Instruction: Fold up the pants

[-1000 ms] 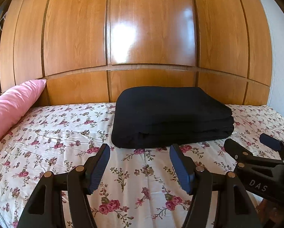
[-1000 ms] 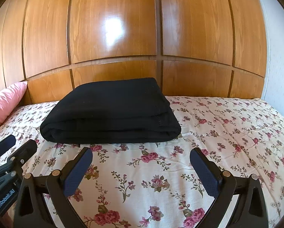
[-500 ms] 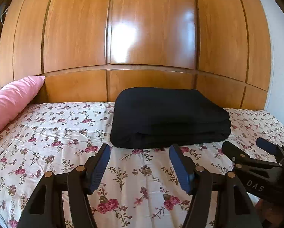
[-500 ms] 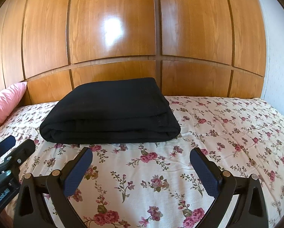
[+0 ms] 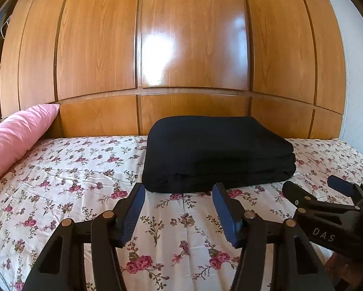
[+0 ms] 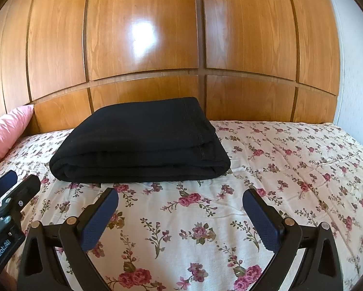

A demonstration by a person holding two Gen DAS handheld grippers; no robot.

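pants (image 5: 218, 155) | folded on bed (image 5: 60, 169) | beyond fingers (image 5: 133, 208), untouched

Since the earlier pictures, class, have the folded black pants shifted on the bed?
No. The pants lie on the same spot of the floral sheet, below the wooden panels.
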